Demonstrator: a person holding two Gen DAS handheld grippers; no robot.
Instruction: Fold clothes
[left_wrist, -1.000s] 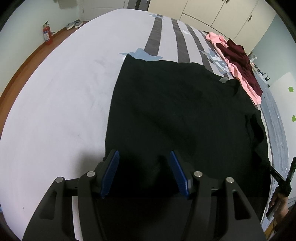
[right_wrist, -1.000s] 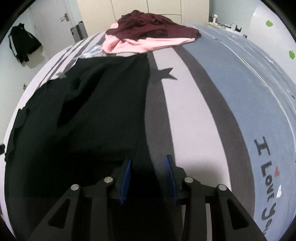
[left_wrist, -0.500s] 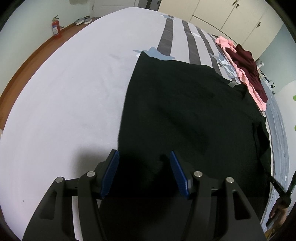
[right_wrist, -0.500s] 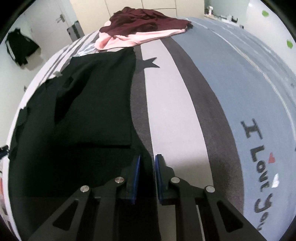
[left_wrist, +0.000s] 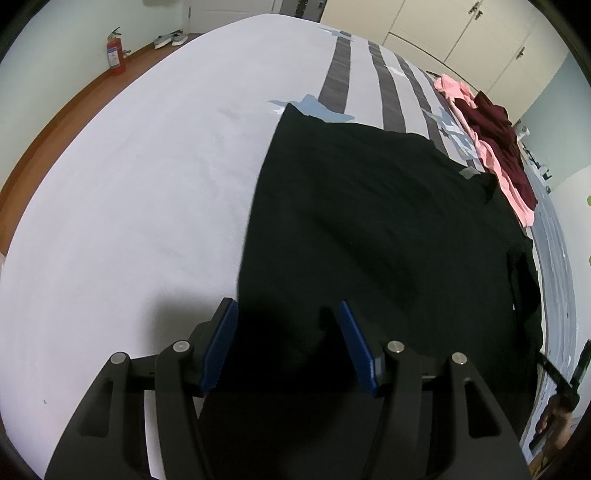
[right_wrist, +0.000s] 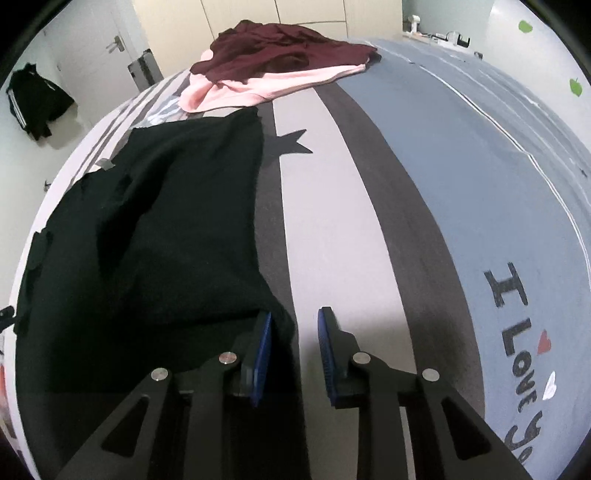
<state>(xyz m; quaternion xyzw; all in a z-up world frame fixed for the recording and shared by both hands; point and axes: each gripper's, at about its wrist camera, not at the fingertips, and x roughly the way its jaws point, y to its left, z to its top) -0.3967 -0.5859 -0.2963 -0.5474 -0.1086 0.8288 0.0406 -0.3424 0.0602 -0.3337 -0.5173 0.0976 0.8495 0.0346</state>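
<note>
A black garment (left_wrist: 369, 221) lies spread flat on the bed, and it fills the left half of the right wrist view (right_wrist: 166, 240). My left gripper (left_wrist: 290, 332) hovers over its near edge, jaws wide apart; dark cloth lies between the blue pads (left_wrist: 221, 343), untouched. My right gripper (right_wrist: 295, 332) stands at the garment's right near corner with its jaws opening. The cloth's edge reaches the left pad (right_wrist: 263, 347), and bare sheet shows in the gap. The other gripper and a hand (left_wrist: 557, 417) show at the left wrist view's right rim.
A maroon garment (right_wrist: 280, 48) lies on a pink one (right_wrist: 258, 88) at the far end of the striped grey bedsheet (right_wrist: 424, 184). White wardrobes stand beyond. A red fire extinguisher (left_wrist: 115, 53) and wooden floor lie left of the bed, and a dark jacket (right_wrist: 35, 99) hangs by a door.
My right gripper's jaws narrowed almost to touching, then parted again, and now stand at the garment's right corner instead of over the cloth. The left gripper stays as wide as before.
</note>
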